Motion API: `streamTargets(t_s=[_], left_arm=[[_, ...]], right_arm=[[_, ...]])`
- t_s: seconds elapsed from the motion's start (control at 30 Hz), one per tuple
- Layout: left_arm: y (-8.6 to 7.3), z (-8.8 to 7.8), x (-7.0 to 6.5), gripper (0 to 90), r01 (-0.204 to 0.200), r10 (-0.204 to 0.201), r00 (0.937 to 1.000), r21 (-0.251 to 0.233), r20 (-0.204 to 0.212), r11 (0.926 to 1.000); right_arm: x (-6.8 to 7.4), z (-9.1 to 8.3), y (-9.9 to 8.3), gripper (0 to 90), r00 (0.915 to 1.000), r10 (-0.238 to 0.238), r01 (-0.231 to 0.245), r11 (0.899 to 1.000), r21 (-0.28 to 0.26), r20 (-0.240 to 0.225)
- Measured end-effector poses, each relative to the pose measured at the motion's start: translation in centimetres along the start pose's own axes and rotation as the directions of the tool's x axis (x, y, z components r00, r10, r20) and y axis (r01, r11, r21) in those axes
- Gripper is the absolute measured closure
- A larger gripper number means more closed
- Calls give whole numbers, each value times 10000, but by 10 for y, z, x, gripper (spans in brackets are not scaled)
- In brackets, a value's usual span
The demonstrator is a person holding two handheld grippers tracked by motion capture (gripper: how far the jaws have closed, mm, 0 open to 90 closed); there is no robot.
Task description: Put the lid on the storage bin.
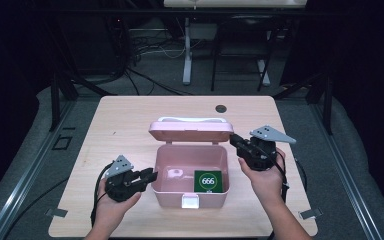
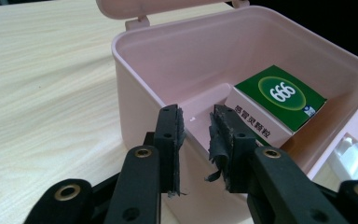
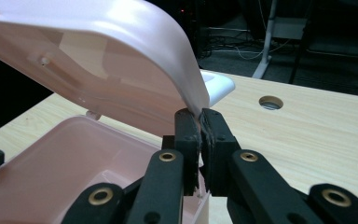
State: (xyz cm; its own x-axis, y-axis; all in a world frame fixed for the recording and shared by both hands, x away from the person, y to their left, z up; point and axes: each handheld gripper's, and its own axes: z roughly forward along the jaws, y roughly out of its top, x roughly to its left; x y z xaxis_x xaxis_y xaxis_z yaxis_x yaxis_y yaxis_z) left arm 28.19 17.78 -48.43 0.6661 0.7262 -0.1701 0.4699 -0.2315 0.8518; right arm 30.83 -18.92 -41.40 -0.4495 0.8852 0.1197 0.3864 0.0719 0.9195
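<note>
I am working the lid [image 1: 190, 131] of a pink storage box [image 1: 190, 192] at the middle of the bench [image 1: 125, 115]. My right gripper [image 3: 199, 122] has its fingers [image 3: 186, 135] pinched together on the lid's right edge, the thin plastic rim caught between the pads. The lid stands half raised over the far side of the box, hinged at the back, with its white handle [image 1: 192, 120] behind it.

My left gripper [image 2: 196, 128] sits at the box's near-left wall. Its fingers [image 2: 170, 130] are apart, one on either side of the rim, and I cannot tell whether the pads press on the wall; I judge that it is there to steady the box.

Inside, a green carton marked 666 [image 1: 208, 181] lies against the right wall, and a small pale round thing [image 1: 175, 173] sits on the floor to its left.

I judge the step in hand to be swinging the lid on its hinge. The next move calls for following the hinge's arc without twisting the thin edge out of the pinch.
</note>
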Motion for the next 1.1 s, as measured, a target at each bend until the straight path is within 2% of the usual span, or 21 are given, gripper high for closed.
streamTargets(t_s=[0.2,0.27,0.37,0.47,0.57,0.7,0.8,0.87,1.0,1.1], left_arm=[[12,-7,1,691,-102,94,9995,-290,-287,9995],[19,-10,1,665,-208,185,9985,-438,-517,9988],[37,-12,3,560,-417,332,9942,-814,-1027,9958],[55,-14,3,526,-538,403,9923,-1147,-1168,9919],[69,-16,0,531,-784,608,9891,-1300,-1342,9884],[80,-17,0,549,-798,580,9882,-1533,-1415,9850],[84,-17,1,581,-724,499,9899,-1707,-1324,9827],[87,-16,1,631,-795,598,9909,-1659,-1204,9829],[89,-16,-3,712,-1011,812,9893,-1685,-1210,9805],[88,-17,-5,728,-1160,936,9859,-1631,-1387,9798]], right_arm=[[0,-4,-4,879,9998,127,-126,9999,41,-147],[0,-4,-6,879,9998,137,-137,9999,29,-149],[1,-5,-6,879,9998,85,-85,10000,11,-159],[0,-5,-6,879,9997,98,-97,9999,38,-204],[0,-5,-7,879,9997,58,-58,10000,-5,-220],[0,-5,-7,879,9997,46,-45,10000,28,-230],[-1,-5,-9,878,9996,106,-106,9999,-10,-273],[-1,-5,-10,878,9994,143,-144,9999,-39,-311],[-2,-6,-12,877,9991,178,-177,9998,17,-375],[-2,-8,-15,879,9987,234,-233,9997,29,-449]])
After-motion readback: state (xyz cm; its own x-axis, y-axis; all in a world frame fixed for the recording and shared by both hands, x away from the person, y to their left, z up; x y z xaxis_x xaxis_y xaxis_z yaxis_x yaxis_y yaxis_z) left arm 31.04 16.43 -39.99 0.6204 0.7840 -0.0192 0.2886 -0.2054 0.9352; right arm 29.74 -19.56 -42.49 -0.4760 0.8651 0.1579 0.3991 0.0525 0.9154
